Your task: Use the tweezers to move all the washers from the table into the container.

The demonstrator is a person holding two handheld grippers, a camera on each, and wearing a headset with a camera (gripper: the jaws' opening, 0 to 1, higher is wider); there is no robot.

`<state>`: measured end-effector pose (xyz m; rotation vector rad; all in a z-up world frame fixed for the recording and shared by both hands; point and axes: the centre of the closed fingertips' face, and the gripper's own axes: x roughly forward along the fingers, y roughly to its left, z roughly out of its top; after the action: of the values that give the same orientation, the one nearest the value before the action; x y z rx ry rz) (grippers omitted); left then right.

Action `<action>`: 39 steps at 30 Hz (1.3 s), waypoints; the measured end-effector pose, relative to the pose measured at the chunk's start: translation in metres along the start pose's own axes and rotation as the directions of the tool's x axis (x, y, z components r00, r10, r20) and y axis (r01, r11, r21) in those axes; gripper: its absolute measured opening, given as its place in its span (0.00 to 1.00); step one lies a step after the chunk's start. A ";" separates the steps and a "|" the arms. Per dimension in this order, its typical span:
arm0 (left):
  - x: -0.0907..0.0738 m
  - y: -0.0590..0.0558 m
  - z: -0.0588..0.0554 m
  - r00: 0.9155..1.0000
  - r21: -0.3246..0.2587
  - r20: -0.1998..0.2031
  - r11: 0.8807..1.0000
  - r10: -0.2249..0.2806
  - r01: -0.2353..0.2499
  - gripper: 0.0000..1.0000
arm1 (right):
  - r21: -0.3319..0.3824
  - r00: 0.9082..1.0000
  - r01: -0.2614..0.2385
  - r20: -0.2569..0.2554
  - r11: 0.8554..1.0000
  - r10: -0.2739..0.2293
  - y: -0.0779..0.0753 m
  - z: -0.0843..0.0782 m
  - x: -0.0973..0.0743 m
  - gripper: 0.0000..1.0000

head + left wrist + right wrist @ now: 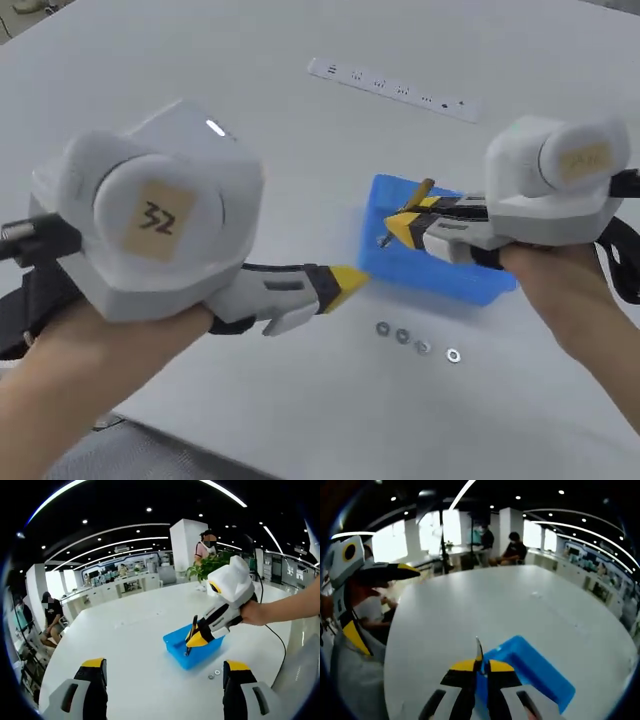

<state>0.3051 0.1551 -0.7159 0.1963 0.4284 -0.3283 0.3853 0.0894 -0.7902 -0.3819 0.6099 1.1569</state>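
Head view: right gripper clamps tweezers over blue container | left gripper gapes empty alongside | four washers on table, just beneath right gripper | step: probably drop-off; next needs a fine pinch on a washer

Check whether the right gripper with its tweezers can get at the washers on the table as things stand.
Probably yes. The right gripper, shut on the tweezers, is over the blue container, and the washers lie in a row on bare table just beside it, with nothing between them.
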 end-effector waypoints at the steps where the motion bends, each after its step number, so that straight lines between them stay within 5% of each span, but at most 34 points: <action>1: -0.001 -0.001 -0.001 1.000 -0.006 -0.002 1.000 -0.002 0.002 0.99 | 0.005 1.000 0.001 -0.017 1.000 -0.001 -0.001 -0.004 0.003 0.04; 19: -0.009 -0.002 -0.017 0.999 -0.027 -0.051 1.000 0.014 -0.015 0.99 | 0.022 0.997 -0.004 -0.076 1.000 0.006 -0.009 -0.016 0.020 0.04; 27: -0.009 -0.010 -0.023 0.997 -0.021 -0.077 1.000 -0.016 0.015 0.99 | 0.037 0.997 -0.007 -0.071 0.999 0.010 -0.012 -0.015 0.018 0.05; 33: -0.009 -0.017 -0.027 0.994 -0.015 -0.099 0.999 -0.049 0.048 0.99 | 0.066 0.999 -0.009 -0.049 0.998 0.012 -0.011 -0.007 0.005 0.05; 39: -0.013 -0.024 -0.035 0.989 -0.001 -0.127 0.997 -0.077 0.077 0.99 | 0.052 1.000 0.002 0.029 0.999 -0.004 0.004 0.016 -0.026 0.05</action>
<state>0.2725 0.1447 -0.7444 0.2057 0.5621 -0.3938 0.3790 0.0814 -0.7614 -0.3209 0.6130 1.1397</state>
